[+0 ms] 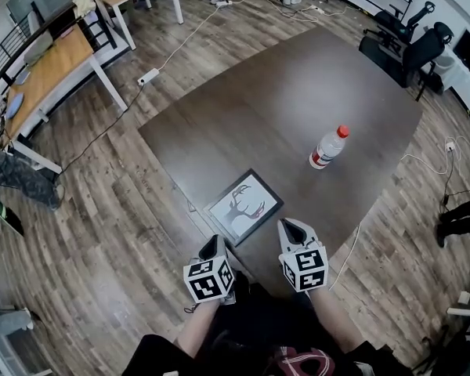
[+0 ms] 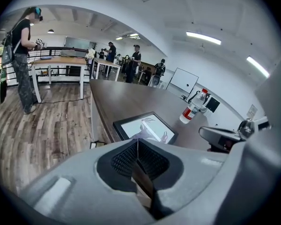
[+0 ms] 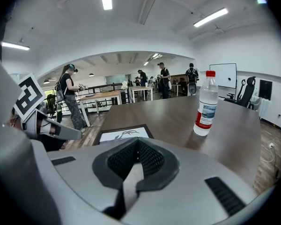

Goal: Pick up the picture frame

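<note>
A dark-framed picture frame (image 1: 244, 205) with a deer drawing lies flat near the front left edge of the brown table (image 1: 298, 100). It also shows in the left gripper view (image 2: 145, 127) and the right gripper view (image 3: 122, 133). My left gripper (image 1: 214, 245) hovers just short of the frame's near corner, jaws shut with nothing between them (image 2: 137, 142). My right gripper (image 1: 288, 227) sits to the right of the frame above the table's front edge, jaws also shut and empty (image 3: 138, 143).
A clear water bottle with a red cap (image 1: 329, 147) stands upright on the table to the right of the frame. Wooden desks (image 1: 47, 69) stand at the far left, office chairs (image 1: 411, 45) at the far right. A person (image 2: 22, 55) stands on the floor by a desk.
</note>
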